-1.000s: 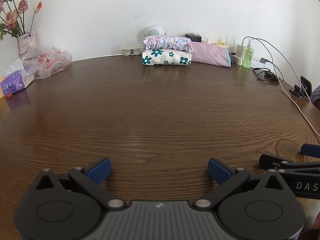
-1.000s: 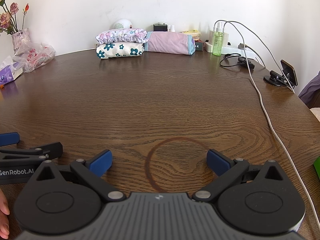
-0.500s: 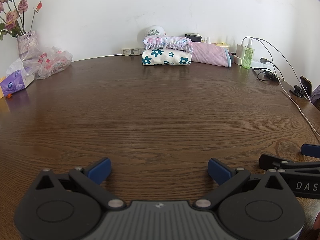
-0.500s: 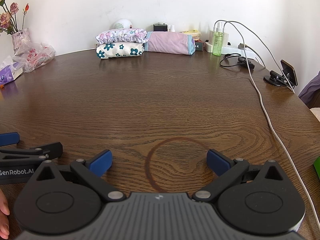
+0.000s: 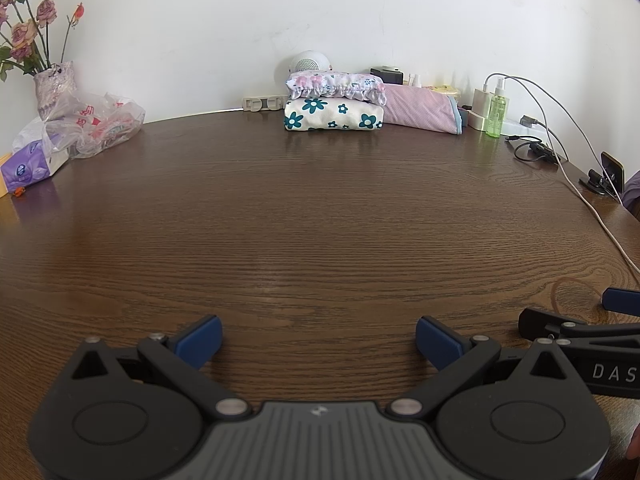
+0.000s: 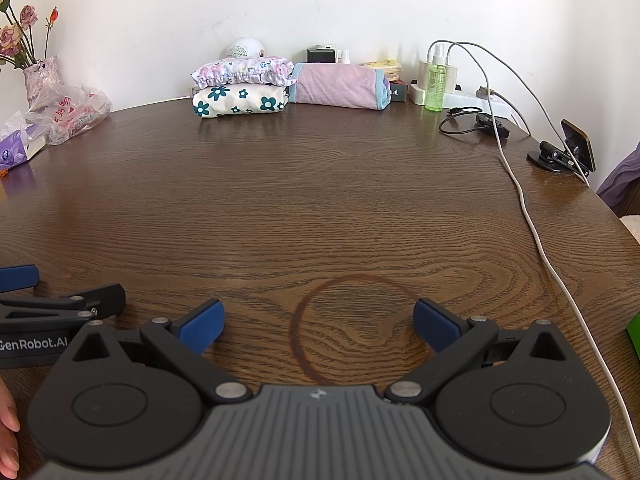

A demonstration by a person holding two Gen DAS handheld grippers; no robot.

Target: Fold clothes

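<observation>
Left hand-held gripper (image 5: 319,338) and right hand-held gripper (image 6: 318,326) are held spread wide and empty above the wooden surface (image 5: 320,220). Folded clothes (image 5: 334,102) are stacked at the surface's far edge.

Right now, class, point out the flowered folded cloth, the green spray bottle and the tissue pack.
flowered folded cloth (image 5: 332,117), left wrist view, front face.
green spray bottle (image 6: 435,90), right wrist view, body.
tissue pack (image 5: 28,164), left wrist view, purple front.
</observation>
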